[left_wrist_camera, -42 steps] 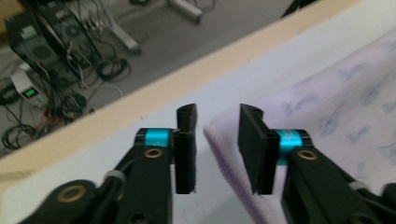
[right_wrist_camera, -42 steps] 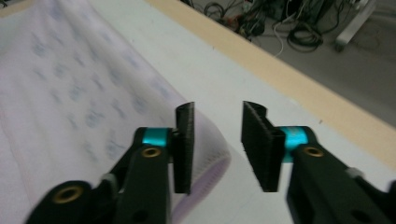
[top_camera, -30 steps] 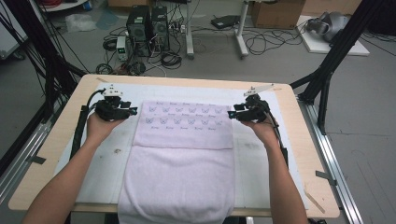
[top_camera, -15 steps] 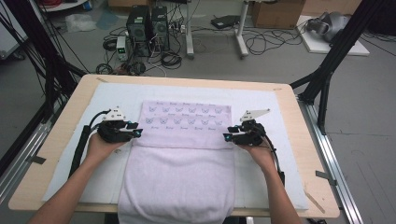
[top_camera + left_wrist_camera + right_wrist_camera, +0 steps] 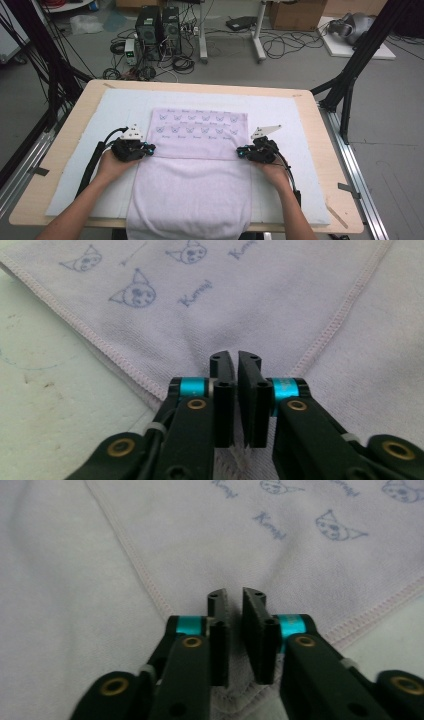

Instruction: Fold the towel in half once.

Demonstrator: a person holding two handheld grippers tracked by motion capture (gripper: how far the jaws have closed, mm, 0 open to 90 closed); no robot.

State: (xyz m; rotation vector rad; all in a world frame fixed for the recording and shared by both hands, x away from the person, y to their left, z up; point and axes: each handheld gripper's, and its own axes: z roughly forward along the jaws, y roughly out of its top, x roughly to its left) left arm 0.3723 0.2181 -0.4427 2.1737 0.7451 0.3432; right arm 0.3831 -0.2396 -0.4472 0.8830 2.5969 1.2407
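A lilac towel [image 5: 192, 195] lies on a white mat, and its near end hangs over the table's front edge. Its far part is folded back as a flap [image 5: 200, 131] printed with small blue cat faces. My left gripper [image 5: 150, 148] is at the flap's near left corner, shut on the towel [image 5: 260, 300] with fringe pinched between the jaws. My right gripper [image 5: 240, 151] is at the near right corner. It [image 5: 234, 596] holds the towel [image 5: 200, 535] corner with a thin gap between the jaws. The left gripper's [image 5: 236, 360] jaws are almost touching.
The white mat [image 5: 295, 125] covers most of the wooden table [image 5: 327, 165]. Black frame posts stand at both sides. Computers and cables sit on the floor beyond the far edge. A hand holds each gripper from the near side.
Both grippers have come toward the person, from near the towel's far edge to the printed flap's near corners. The flap now lies flat on the towel.
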